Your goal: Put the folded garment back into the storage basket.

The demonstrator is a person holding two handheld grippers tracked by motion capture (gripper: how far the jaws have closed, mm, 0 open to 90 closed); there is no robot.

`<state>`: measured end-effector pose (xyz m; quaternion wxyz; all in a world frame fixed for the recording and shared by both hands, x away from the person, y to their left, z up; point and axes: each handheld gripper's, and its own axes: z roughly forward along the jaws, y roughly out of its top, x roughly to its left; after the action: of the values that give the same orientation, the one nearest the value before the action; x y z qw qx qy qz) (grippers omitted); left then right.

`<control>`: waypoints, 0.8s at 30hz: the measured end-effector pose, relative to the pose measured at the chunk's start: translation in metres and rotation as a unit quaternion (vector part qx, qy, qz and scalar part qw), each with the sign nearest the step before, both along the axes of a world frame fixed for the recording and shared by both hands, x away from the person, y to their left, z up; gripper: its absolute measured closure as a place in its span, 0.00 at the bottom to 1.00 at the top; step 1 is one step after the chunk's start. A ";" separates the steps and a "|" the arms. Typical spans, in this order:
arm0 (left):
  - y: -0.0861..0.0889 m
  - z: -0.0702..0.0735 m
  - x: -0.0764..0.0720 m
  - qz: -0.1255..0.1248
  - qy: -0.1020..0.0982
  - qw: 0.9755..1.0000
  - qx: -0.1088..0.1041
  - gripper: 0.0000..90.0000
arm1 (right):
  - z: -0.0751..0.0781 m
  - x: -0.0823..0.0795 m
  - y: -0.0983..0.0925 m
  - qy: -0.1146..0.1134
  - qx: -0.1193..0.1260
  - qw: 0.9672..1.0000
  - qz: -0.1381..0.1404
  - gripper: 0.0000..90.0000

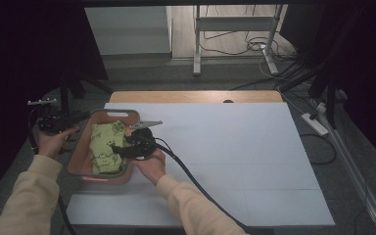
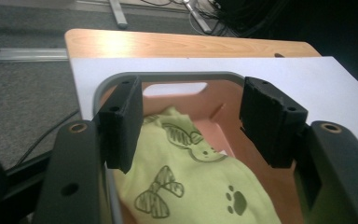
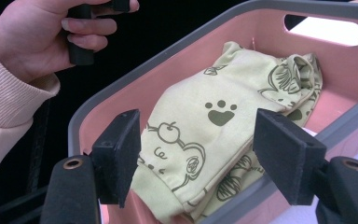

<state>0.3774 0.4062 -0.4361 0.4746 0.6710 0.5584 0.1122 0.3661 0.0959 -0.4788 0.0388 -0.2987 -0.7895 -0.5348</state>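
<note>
A pink basket (image 1: 115,112) with a grey rim stands at the left of the white-covered table. A folded yellow-green cloth (image 1: 105,142) printed with cartoon animals and paws lies in it. My left gripper (image 1: 80,118) is at the basket's left edge and points in over it. In the left gripper view its jaws stand apart above the cloth (image 2: 186,186), with the basket rim (image 2: 168,76) beyond them. My right gripper (image 1: 121,149) reaches in from the basket's right side. Its jaws are open just over the cloth (image 3: 200,121), pads not pressing it, close to the near wall (image 3: 121,95).
A white sheet (image 1: 235,156) covers most of the wooden table (image 1: 196,96). Dark floor, cables and a power strip (image 1: 316,123) lie to the right, and metal frame legs (image 1: 196,49) stand behind. The hand (image 3: 28,37) holding the left gripper appears in the right gripper view.
</note>
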 end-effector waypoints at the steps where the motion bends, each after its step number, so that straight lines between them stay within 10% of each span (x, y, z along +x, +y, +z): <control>1: -0.002 0.001 -0.001 -0.003 -0.002 1.000 0.002 0.44 | 0.000 0.000 -0.002 -0.003 0.000 1.000 0.002 0.37; 24: -0.053 0.008 -0.027 -0.045 -0.025 0.999 0.005 0.45 | 0.014 0.004 -0.090 -0.042 0.003 0.999 0.008 0.38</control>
<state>0.3500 0.3535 -0.4283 0.4898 0.6949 0.5148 0.1103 0.3705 0.0064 -0.4650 0.0106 -0.2690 -0.7911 -0.5493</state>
